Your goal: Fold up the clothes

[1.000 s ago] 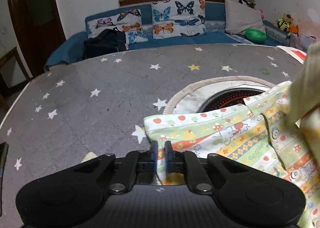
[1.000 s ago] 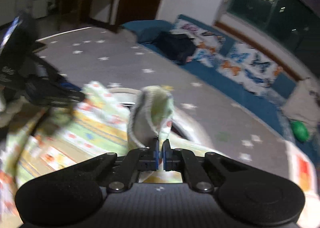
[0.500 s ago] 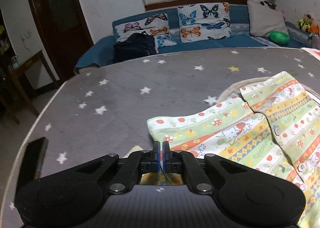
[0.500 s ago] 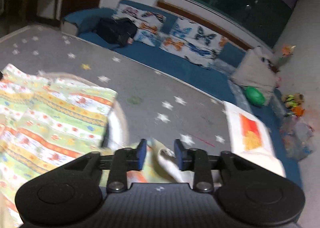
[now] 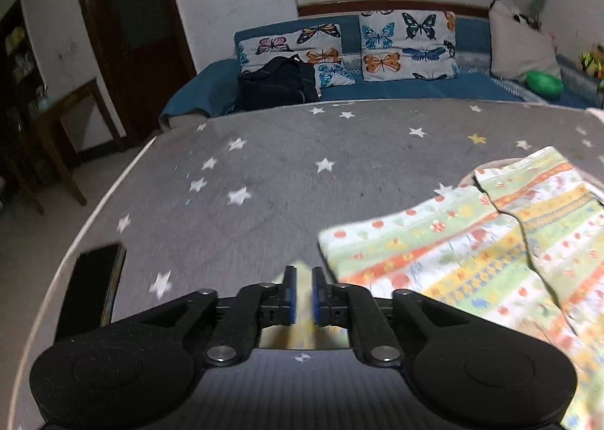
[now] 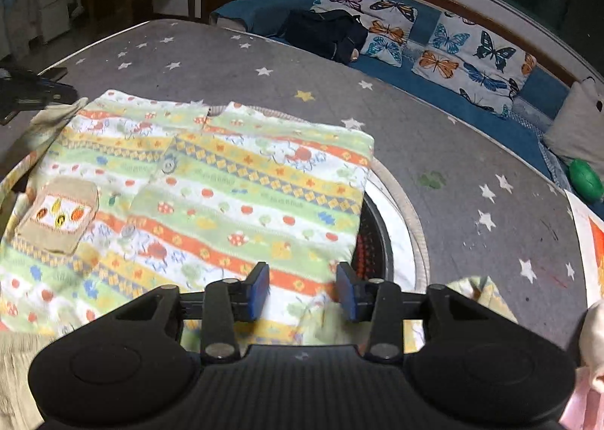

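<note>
Over on the far left a dark phone (image 5: 92, 286) lies at the edge of the star-print counter (image 5: 287, 181), and just beside it the left hand-held gripper (image 5: 304, 294) is parting its jaws, a blurred scrap of pale yellow cloth between the pads, looking slack rather than pinched. Moving right, the striped baby shirt (image 6: 211, 196) lies spread flat, button front up, pocket patch (image 6: 56, 217) toward its left side, its right edge draped over a round recessed burner (image 6: 381, 237). The right hand-held gripper (image 6: 304, 292) hovers over the hem, jaws opening wide, nothing clamped. That fabric looks light, soft and floppy; a pinch at a corner or seam edge should hold best.
</note>
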`<move>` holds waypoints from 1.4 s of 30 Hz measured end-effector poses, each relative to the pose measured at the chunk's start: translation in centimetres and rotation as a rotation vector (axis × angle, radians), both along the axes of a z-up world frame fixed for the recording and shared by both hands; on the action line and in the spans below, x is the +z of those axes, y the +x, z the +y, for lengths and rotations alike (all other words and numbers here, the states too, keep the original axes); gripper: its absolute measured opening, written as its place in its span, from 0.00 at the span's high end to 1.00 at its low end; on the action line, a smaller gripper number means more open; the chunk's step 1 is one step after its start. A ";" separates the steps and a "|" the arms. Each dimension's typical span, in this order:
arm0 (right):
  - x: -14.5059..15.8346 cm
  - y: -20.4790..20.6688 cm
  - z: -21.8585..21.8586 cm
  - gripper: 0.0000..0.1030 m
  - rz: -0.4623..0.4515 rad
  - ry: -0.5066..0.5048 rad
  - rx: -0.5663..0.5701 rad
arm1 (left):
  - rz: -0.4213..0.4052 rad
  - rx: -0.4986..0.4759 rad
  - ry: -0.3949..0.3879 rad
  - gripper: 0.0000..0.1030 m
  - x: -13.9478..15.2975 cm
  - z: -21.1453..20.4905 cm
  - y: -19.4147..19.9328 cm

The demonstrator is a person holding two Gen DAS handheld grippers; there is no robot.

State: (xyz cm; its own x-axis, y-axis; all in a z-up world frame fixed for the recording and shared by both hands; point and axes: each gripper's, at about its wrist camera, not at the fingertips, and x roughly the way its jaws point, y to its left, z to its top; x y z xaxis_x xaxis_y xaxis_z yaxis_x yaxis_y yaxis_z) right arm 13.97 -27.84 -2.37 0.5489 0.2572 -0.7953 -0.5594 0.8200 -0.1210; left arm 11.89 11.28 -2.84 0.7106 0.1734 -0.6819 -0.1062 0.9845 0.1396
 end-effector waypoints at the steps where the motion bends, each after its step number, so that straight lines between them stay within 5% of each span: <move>1: 0.0 -0.1 -0.3 0.61 0.002 -0.001 -0.006 | 0.002 0.003 -0.014 0.76 0.1 0.1 -0.7; 7: -0.1 -0.6 -1.7 0.60 0.012 -0.001 -0.037 | 0.018 0.015 -0.084 0.51 -0.2 -0.5 -2.4; 12: -0.4 -1.7 -1.7 0.59 0.012 -0.017 -0.023 | 0.070 0.024 -0.089 0.49 -1.8 -1.3 -1.7; 14: -0.3 -2.0 -1.9 0.56 0.010 -0.019 -0.019 | 0.054 0.019 -0.100 0.56 -1.9 -1.2 -2.2; 16: -0.2 -2.3 -2.0 0.54 0.008 -0.022 -0.014 | 0.051 0.020 -0.132 0.85 -1.8 -0.9 -2.8; 19: 0.0 -2.7 -2.1 0.54 0.002 -0.024 -0.010 | 0.054 0.050 -0.117 0.94 -1.4 -0.3 -4.4; 27: -0.5 -5.2 -2.6 0.52 0.033 -0.018 0.003 | 0.011 0.164 -0.050 0.96 -0.5 1.4 -10.6; 34: 0.0 -8.5 -3.4 0.51 0.055 0.003 0.058 | -0.092 0.297 -0.080 0.99 1.0 3.1 -18.3; 42: 1.1 -9.7 -2.7 0.49 0.068 0.056 0.107 | -0.040 0.502 -0.055 1.00 -0.6 7.4 -22.1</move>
State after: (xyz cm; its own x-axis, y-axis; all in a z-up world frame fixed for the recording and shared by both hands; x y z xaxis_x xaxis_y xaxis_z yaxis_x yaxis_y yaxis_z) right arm 4.32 -30.52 -1.31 0.4609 0.3567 -0.8126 -0.6497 0.7594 -0.0352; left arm -10.20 18.73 -3.48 0.5746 0.4649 -0.6736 -0.5728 0.8163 0.0747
